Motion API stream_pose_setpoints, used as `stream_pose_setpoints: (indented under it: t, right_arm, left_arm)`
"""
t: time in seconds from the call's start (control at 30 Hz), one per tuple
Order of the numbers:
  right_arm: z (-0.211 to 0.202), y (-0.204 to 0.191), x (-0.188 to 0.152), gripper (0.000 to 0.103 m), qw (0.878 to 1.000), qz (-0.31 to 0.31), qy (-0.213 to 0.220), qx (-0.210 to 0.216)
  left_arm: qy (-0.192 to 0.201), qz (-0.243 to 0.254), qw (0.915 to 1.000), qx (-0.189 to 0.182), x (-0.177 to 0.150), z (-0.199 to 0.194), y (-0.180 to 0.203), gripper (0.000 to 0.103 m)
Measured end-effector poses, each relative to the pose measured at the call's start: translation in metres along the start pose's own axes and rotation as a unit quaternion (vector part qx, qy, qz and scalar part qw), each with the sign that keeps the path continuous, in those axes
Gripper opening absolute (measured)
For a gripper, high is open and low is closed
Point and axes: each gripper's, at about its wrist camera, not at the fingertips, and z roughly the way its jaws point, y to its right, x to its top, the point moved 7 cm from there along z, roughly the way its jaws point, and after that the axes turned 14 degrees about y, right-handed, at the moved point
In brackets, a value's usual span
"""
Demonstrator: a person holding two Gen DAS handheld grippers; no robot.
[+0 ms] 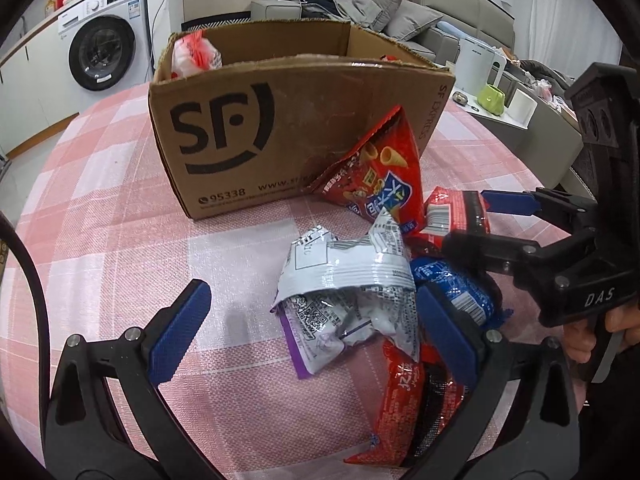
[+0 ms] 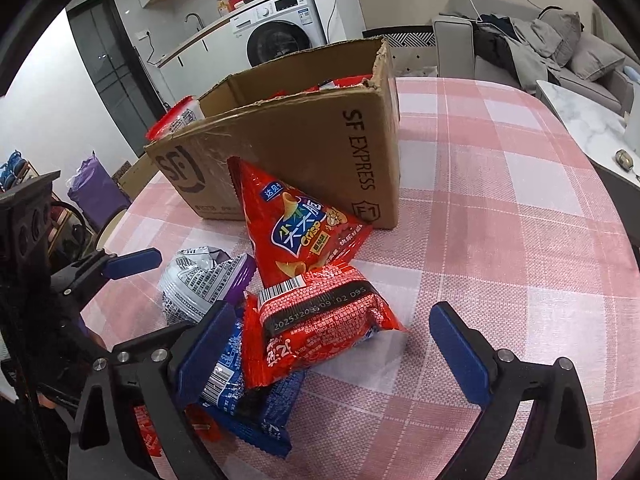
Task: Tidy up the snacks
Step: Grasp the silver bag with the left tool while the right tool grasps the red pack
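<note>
A heap of snack packs lies on the pink checked tablecloth (image 1: 120,220) in front of a brown cardboard box (image 1: 280,120) (image 2: 300,140). My left gripper (image 1: 312,332) is open around a crumpled silver and purple pack (image 1: 348,288) (image 2: 200,280), its pads apart from it. My right gripper (image 2: 332,350) (image 1: 480,220) stands open around a red pack (image 2: 320,320) that rests on a blue pack (image 2: 256,408) (image 1: 460,292). A red cone-crisp bag (image 1: 380,172) (image 2: 296,232) leans on the box. Another red pack (image 1: 400,400) lies under my left gripper's right finger.
The box holds a red and white bag (image 1: 192,54) and other packs. A washing machine (image 1: 100,52) stands beyond the table, a grey sofa (image 1: 380,8) behind. A side table with a green cup (image 1: 492,98) is at the right. Bare cloth (image 2: 500,240) lies right of the heap.
</note>
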Motion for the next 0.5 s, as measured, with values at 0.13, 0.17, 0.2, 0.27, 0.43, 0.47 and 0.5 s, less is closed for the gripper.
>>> stream_pose_setpoints:
  t: [0.13, 0.17, 0.2, 0.27, 0.43, 0.47, 0.5]
  right_arm:
    - [0.0019, -0.002, -0.0017, 0.088, 1.0, 0.003, -0.003, 0.011]
    - [0.0025, -0.0028, -0.0022, 0.088, 1.0, 0.002, -0.004, 0.013]
    - [0.0032, -0.0033, -0.0024, 0.088, 1.0, 0.003, -0.004, 0.015]
    - [0.0041, -0.0044, -0.0024, 0.086, 1.0, 0.003, -0.003, 0.015]
    - [0.0055, -0.0061, -0.002, 0.08, 1.0, 0.006, 0.001, 0.019]
    - [0.0053, -0.0061, -0.0019, 0.079, 1.0, 0.007, 0.003, 0.019]
    - [0.0052, -0.0057, -0.0013, 0.076, 1.0, 0.011, 0.004, 0.021]
  left_arm:
    - [-0.001, -0.009, 0.9999, -0.006, 0.0007, 0.0053, -0.0005, 0.102]
    - [-0.001, -0.009, 0.9999, -0.006, 0.0005, 0.006, -0.0012, 0.102]
    - [0.0, -0.01, 0.9999, -0.007, 0.0008, 0.0073, -0.0013, 0.102]
    - [0.0, -0.013, 0.9999, -0.008, 0.0005, 0.0094, -0.0024, 0.102]
    - [0.002, -0.021, 0.9995, -0.021, -0.002, 0.0102, -0.0083, 0.087]
    - [0.003, -0.023, 0.9994, -0.026, -0.0031, 0.0106, -0.0084, 0.078]
    - [0.003, -0.027, 0.9991, -0.033, -0.003, 0.0108, -0.0083, 0.075]
